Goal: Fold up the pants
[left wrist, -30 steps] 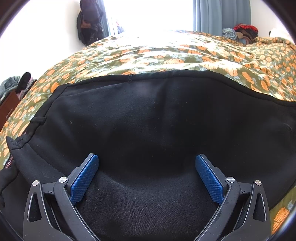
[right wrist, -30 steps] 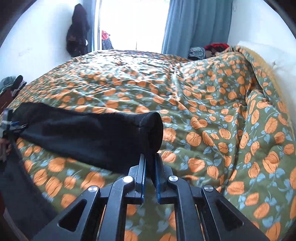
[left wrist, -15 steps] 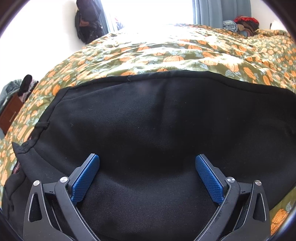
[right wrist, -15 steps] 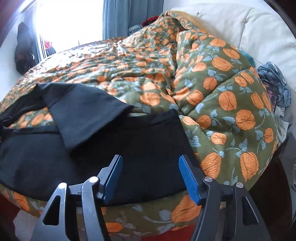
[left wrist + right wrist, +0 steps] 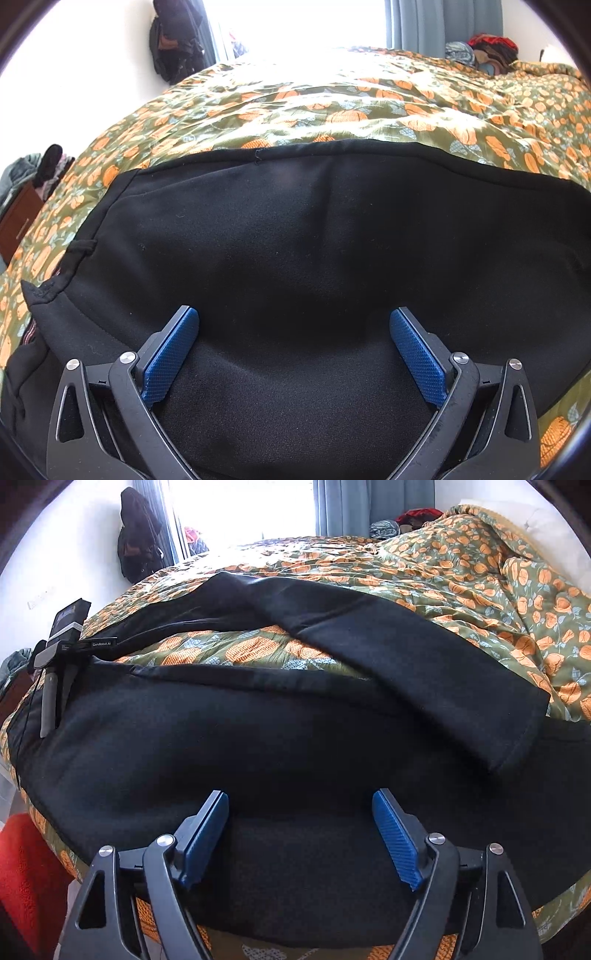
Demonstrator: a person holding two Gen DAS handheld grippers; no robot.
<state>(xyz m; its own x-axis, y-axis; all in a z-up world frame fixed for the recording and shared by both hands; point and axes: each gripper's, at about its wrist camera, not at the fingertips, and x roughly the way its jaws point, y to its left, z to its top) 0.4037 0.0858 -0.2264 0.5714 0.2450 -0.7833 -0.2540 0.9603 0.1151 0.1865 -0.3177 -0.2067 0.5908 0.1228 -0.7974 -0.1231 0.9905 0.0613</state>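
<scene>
Black pants (image 5: 314,251) lie spread on the bed. In the left wrist view my left gripper (image 5: 293,317) is open just above the wide upper part, near the waistband at the left. In the right wrist view the pants (image 5: 258,738) show one leg across the front and the other leg (image 5: 406,664) lying diagonally over it, its cuff at the right. My right gripper (image 5: 300,800) is open and empty over the near leg. The left gripper (image 5: 62,635) shows at the far left.
The bed carries a green quilt with orange pumpkins (image 5: 498,590), bunched up at the right. Dark clothes hang on the wall (image 5: 138,550) by the bright window. A red cloth (image 5: 26,878) lies below the bed edge at the left. A clothes pile (image 5: 480,51) sits at the far side.
My right gripper has let go of the leg cuff, opened, and moved back over the near leg. The released leg now lies diagonally across the other. The left gripper has barely moved.
</scene>
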